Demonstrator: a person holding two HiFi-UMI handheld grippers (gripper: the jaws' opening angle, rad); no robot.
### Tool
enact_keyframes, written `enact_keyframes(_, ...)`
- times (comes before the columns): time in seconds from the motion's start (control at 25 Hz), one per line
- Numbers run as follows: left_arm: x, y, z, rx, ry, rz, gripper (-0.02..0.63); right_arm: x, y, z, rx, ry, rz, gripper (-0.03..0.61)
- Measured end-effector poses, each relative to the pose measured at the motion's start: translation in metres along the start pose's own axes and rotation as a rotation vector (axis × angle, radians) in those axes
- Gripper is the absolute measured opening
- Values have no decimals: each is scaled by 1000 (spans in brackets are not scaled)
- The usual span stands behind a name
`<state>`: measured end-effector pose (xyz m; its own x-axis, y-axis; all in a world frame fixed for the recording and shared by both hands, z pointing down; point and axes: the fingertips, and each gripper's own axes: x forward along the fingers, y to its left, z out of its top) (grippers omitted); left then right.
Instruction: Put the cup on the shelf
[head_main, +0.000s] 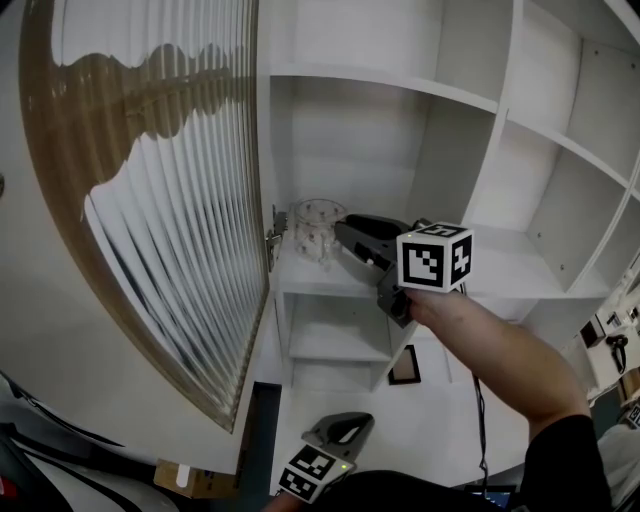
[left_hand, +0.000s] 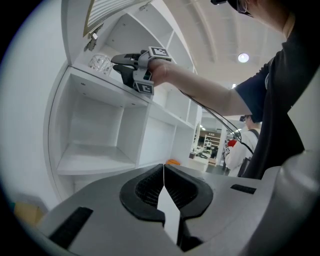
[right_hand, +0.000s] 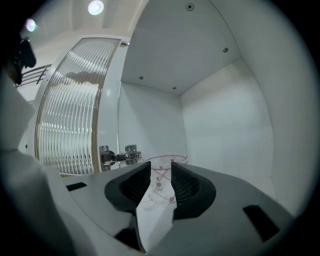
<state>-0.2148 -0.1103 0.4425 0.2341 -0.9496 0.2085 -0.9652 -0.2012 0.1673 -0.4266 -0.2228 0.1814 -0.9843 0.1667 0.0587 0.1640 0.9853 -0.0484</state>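
Observation:
A clear glass cup (head_main: 318, 226) with small red marks stands upright on the white shelf (head_main: 500, 268), at the left end of its compartment near the door hinge. My right gripper (head_main: 341, 236) reaches level into that compartment, its jaws apart, with the tips just short of the cup. In the right gripper view the cup (right_hand: 160, 183) shows through the gap of the right gripper (right_hand: 161, 165), and no pad presses on it. The left gripper view shows the cup (left_hand: 100, 63) ahead of the right gripper (left_hand: 116, 63). My left gripper (left_hand: 164, 176) hangs low, shut and empty, also at the bottom of the head view (head_main: 336, 432).
A ribbed glass cabinet door (head_main: 170, 200) stands swung open at the left, its metal hinge (right_hand: 118, 156) close beside the cup. Lower (head_main: 335, 342) and neighbouring (head_main: 560, 215) shelf compartments hold nothing. A cardboard box (head_main: 190, 480) lies on the floor. A person (left_hand: 236, 149) stands far off.

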Motion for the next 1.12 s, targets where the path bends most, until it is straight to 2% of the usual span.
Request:
enact_keyframes(0.32,3,-6,-2,-6,-2,56,15,-25,31,16,-136,-65,57,84)
enact_keyframes(0.44,9,-12,-1,-2,1,78,15,-55,60,27,-206,-125,127,84)
enact_keyframes(0.56,16,-17,-1,-5,4,102,15,-94,96,19,-230,-168,241,84)
enact_keyframes(0.68,22,-22,0,-13,5,129,15,-141,130,-1,-210,-206,371,81)
enact_keyframes(0.76,24,-23,0,-20,8,152,15,-170,141,-18,-185,-231,409,71)
enact_keyframes(0.96,29,-25,1,-9,14,182,15,-211,136,-61,-57,-261,387,54)
enact_keyframes(1.12,36,-31,5,10,0,178,15,-231,133,-91,-44,-266,368,46)
